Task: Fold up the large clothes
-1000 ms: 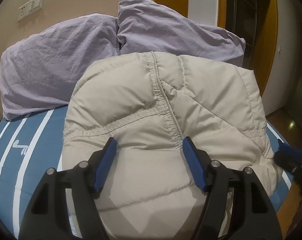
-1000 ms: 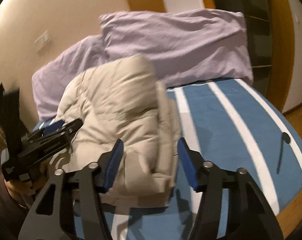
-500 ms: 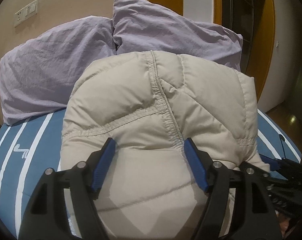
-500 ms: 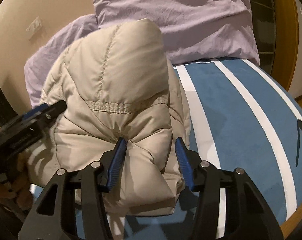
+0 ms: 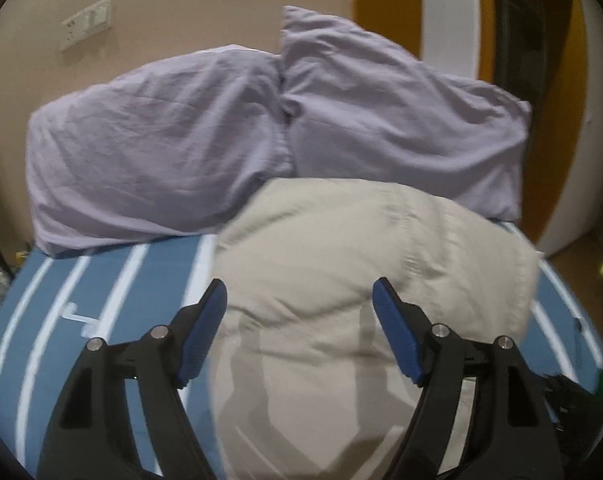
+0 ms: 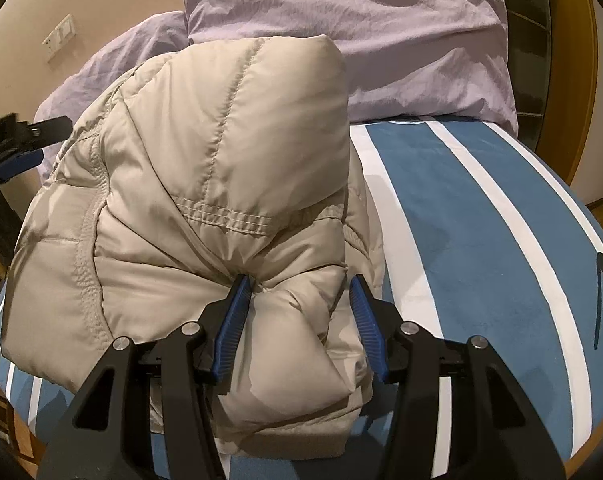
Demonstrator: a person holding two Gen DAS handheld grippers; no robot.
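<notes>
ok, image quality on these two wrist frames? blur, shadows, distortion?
Left wrist: motion-blurred, the beige puffer jacket has smeared seams and the left gripper casts a shadow on it. Right wrist: sharp, stitching on the jacket crisp, the right gripper in focus. Both: warm light, strong fisheye bending of the striped bedsheet, dark vignette corners.

**Left jaws spread, right jaws closed on a fold**

The left gripper (image 5: 299,308) is angled downward, its jaws spread wide and just widened further; fabric lies between them, but is not pressed by the blue pads (image 5: 397,336). The right gripper (image 6: 297,300) is tilted downward, half closed, a puffed fold being pinched between its pads.
</notes>
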